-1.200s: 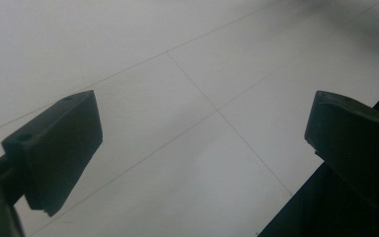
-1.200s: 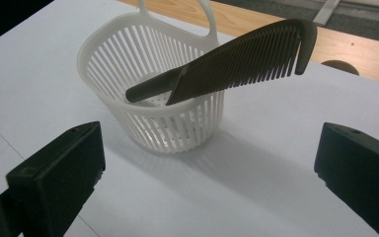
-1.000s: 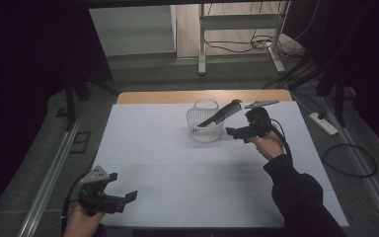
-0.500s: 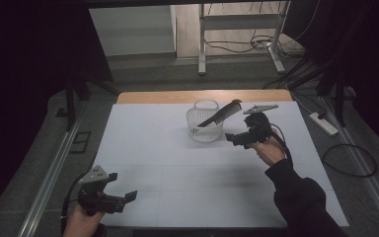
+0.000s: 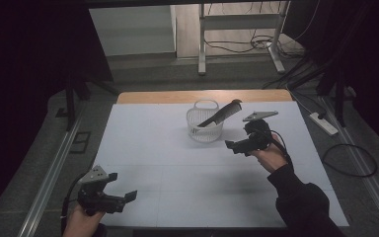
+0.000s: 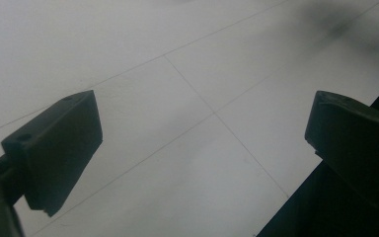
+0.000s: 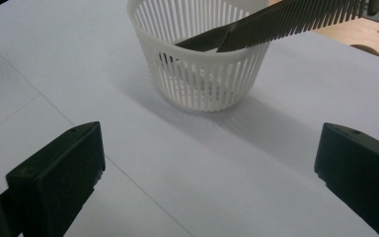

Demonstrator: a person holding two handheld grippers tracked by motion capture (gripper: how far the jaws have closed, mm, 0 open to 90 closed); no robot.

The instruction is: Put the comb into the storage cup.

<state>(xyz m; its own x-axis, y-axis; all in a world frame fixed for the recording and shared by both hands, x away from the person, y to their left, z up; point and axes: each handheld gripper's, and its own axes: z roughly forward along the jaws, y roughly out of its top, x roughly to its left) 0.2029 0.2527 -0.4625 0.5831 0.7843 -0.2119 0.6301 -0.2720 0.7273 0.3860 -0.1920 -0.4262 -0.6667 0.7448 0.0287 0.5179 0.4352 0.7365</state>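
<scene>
Plainly unlabelled, the comb (image 7: 286, 22) leans in the basket (image 7: 202, 74); both grippers gape wide, empty.

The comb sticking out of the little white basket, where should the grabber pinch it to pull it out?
Probably on the toothed end of the comb, which slants up past the rim of the basket on its far right side. That end hangs free in the air, while the handle sits down inside. The right gripper is nearest and open, so come from that side and close across the flat faces.
</scene>
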